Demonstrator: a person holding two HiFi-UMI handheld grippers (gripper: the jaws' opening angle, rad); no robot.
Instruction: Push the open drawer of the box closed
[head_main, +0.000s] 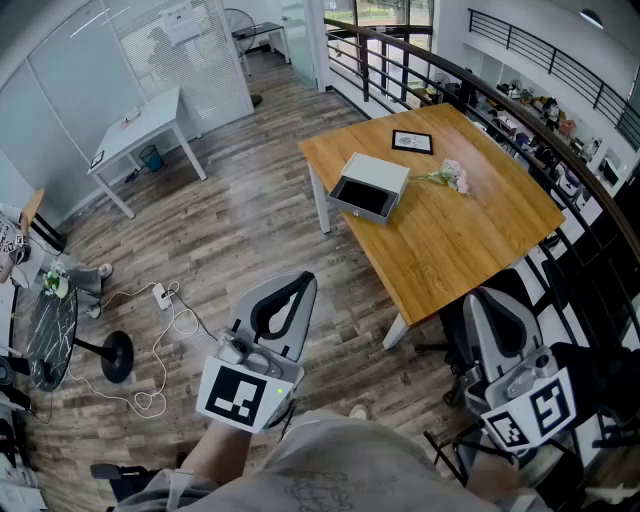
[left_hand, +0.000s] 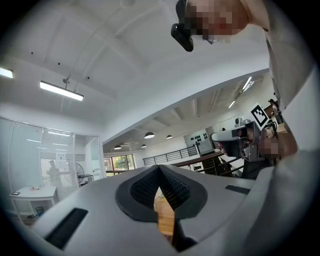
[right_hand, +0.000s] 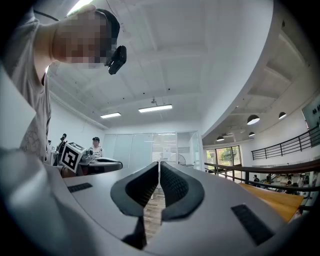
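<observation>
A grey box (head_main: 378, 175) lies on the wooden table (head_main: 460, 235), its dark drawer (head_main: 364, 200) pulled out toward the table's near-left edge. Far below it in the head view, my left gripper (head_main: 300, 283) is held near my body over the floor, jaws shut with nothing between them. My right gripper (head_main: 493, 300) is low at the right, beside the table's near corner, shut and empty too. Both gripper views tilt upward to the ceiling; the left gripper (left_hand: 161, 170) and the right gripper (right_hand: 159, 166) show their pads touching.
A framed picture (head_main: 412, 142) and a small flower sprig (head_main: 446, 177) lie on the table behind the box. A white desk (head_main: 140, 122) stands at far left. Cables and a power strip (head_main: 160, 296) lie on the wood floor. A black railing (head_main: 470, 85) curves behind the table.
</observation>
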